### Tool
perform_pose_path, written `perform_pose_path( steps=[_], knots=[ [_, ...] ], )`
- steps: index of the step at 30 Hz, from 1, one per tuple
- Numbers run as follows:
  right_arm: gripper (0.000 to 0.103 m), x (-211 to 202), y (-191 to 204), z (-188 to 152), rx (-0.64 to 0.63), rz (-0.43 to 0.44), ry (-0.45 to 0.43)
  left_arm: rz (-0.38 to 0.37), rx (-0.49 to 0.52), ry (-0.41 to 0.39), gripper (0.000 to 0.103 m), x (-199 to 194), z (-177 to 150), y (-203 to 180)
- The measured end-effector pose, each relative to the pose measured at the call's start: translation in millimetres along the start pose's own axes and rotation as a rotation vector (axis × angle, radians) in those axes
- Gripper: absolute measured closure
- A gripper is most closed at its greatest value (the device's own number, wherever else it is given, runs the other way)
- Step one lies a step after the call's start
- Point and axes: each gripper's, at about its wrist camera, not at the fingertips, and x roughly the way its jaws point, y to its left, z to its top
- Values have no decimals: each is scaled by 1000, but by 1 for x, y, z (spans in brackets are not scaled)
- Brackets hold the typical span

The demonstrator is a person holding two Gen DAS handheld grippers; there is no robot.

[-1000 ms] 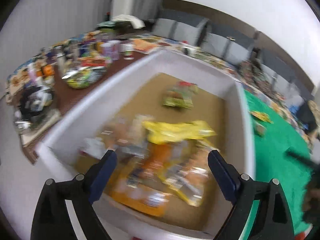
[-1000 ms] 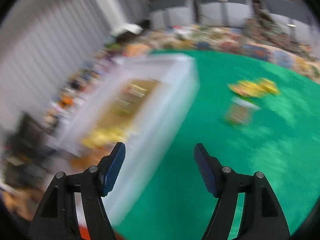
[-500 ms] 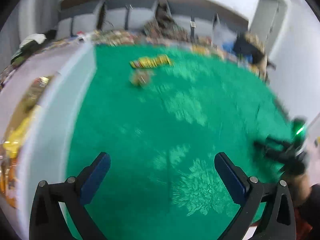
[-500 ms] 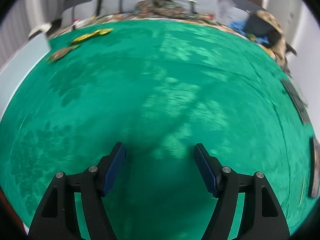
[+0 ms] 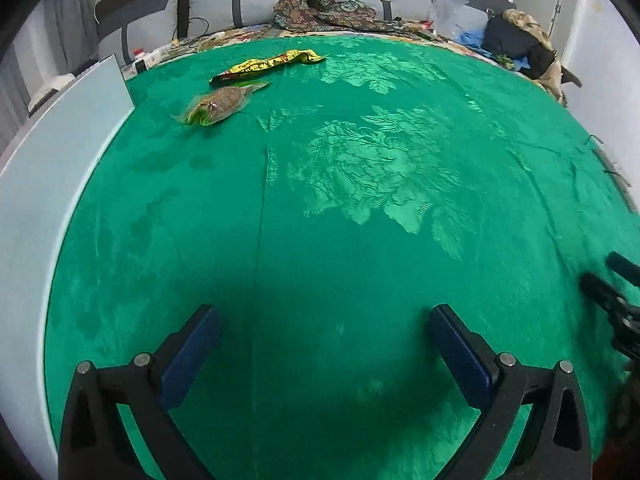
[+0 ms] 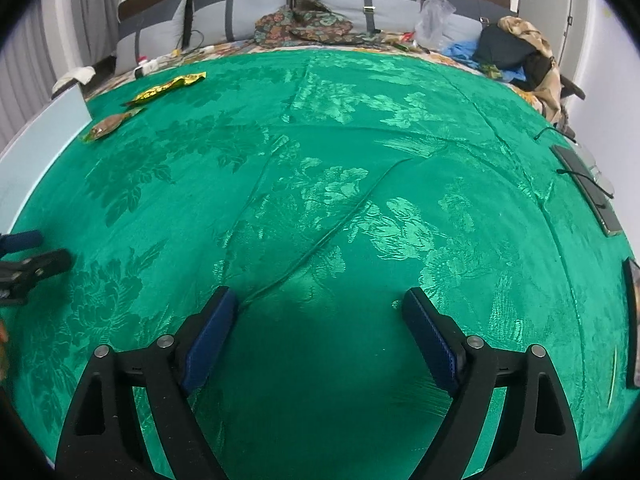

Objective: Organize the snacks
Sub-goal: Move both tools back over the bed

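Snacks: yellow packet (image 5: 267, 65), clear-wrapped brown one (image 5: 218, 103), lying flat

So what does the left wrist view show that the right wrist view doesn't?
Only the left wrist view: the right tongs at its right edge, and the snacks closer up. Only the right wrist view: the left tongs at its left edge, and dark flat devices with a cable at the cloth's right edge. Both: the green cloth, yellow packet, brown packet, white bin wall.
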Motion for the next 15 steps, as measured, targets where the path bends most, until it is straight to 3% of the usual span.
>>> perform_pose_path(
  steps=[15],
  knots=[
    [15,0,0,0,-1,-1,0,-8,13,-50,0,1,-3,4]
  ],
)
